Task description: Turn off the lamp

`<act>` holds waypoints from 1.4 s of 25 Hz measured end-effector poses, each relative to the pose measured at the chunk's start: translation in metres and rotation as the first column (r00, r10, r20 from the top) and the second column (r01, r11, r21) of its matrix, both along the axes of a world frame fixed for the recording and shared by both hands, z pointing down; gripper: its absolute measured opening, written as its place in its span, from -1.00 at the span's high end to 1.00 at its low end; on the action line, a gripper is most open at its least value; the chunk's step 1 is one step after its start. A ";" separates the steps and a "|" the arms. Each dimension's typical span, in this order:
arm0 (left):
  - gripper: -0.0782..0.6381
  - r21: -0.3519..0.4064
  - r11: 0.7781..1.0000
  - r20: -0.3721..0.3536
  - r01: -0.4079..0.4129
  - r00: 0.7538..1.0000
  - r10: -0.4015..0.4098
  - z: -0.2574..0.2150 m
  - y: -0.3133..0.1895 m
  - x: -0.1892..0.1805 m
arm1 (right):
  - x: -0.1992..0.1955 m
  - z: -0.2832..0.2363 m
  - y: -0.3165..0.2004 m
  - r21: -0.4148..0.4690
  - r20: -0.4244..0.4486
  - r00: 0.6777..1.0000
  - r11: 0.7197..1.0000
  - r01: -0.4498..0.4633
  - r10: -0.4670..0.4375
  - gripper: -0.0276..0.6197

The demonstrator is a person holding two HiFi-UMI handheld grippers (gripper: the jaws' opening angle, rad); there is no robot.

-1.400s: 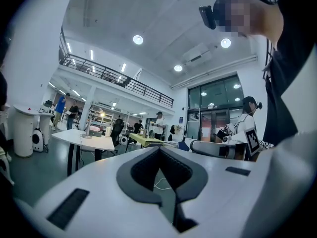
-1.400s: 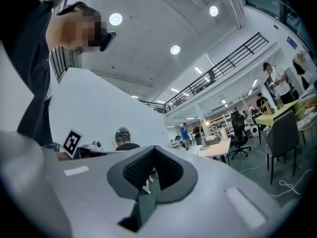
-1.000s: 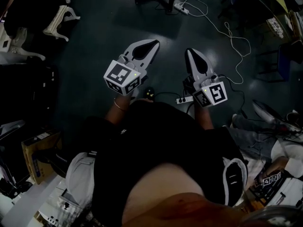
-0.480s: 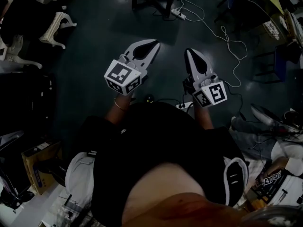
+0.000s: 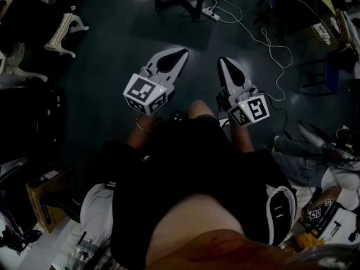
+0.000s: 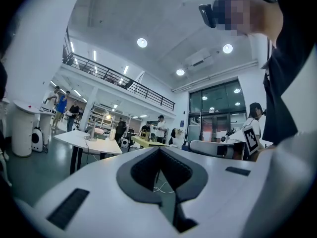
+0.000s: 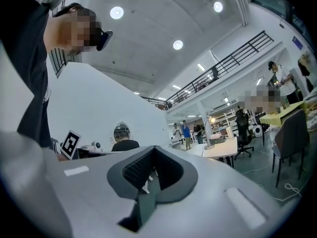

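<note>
A dark, glossy floor [image 5: 112,66] is seen from above. A white cable [image 5: 264,35] is strewn in loops at the upper right, near a white power strip [image 5: 211,14]. A cardboard box [image 5: 45,198] is set at lower left; possibly pale carved furniture legs [image 5: 63,30] are laid at upper left.

The floor [image 5: 112,55] was dark and glossy. A white cable [image 5: 271,45] looped across it from a power strip [image 5: 211,14], and a cardboard box [image 5: 45,198] stood near the left edge. The hall rose tall, with white walls [image 7: 99,98], round ceiling lights [image 6: 142,42], a railed mezzanine [image 6: 124,81], a glazed entrance [image 6: 218,118] and a white worktop [image 6: 94,145], with people standing beyond.
</note>
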State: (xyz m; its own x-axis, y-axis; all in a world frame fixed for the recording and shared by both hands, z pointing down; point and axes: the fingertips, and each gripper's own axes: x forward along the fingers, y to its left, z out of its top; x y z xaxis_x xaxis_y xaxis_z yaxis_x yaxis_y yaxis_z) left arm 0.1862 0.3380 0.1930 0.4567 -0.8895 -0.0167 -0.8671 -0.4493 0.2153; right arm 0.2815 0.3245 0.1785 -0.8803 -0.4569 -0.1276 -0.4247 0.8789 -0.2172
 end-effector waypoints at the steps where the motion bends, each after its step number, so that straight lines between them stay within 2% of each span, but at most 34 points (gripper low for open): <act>1: 0.76 0.001 1.000 -0.001 0.007 1.000 -0.007 0.000 0.001 -0.001 | -0.001 0.000 0.001 0.000 0.001 1.000 1.000 0.006 -0.006 0.91; 10: 0.76 0.001 0.998 -0.006 0.060 0.998 -0.060 0.002 0.004 -0.019 | -0.023 -0.004 -0.002 0.008 0.006 0.998 0.998 0.068 -0.069 0.91; 14: 0.76 -0.004 0.997 0.001 0.080 0.997 -0.080 0.001 -0.002 -0.026 | -0.029 0.000 -0.013 0.013 -0.010 0.997 0.997 0.080 -0.080 0.91; 20: 0.76 -0.015 0.994 0.017 0.106 0.994 -0.106 0.007 -0.015 -0.047 | -0.051 0.005 -0.032 0.007 0.012 0.995 0.995 0.103 -0.103 0.91; 30: 0.76 -0.004 0.996 0.038 0.091 0.995 -0.091 0.001 -0.064 -0.060 | -0.067 0.005 -0.081 0.004 0.034 0.994 0.995 0.101 -0.101 0.91; 35: 0.76 -0.007 0.995 0.057 0.097 0.994 -0.096 0.000 -0.085 -0.075 | -0.083 -0.001 -0.099 -0.008 0.074 0.990 0.993 0.122 -0.121 0.91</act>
State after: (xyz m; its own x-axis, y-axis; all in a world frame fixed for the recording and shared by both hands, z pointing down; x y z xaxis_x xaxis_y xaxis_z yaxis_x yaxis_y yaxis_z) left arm 0.1116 0.2533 0.1932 0.3688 -0.9294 0.0153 -0.9171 -0.3612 0.1685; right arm 0.1985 0.2250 0.1774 -0.9178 -0.3494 -0.1888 -0.2978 0.9200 -0.2549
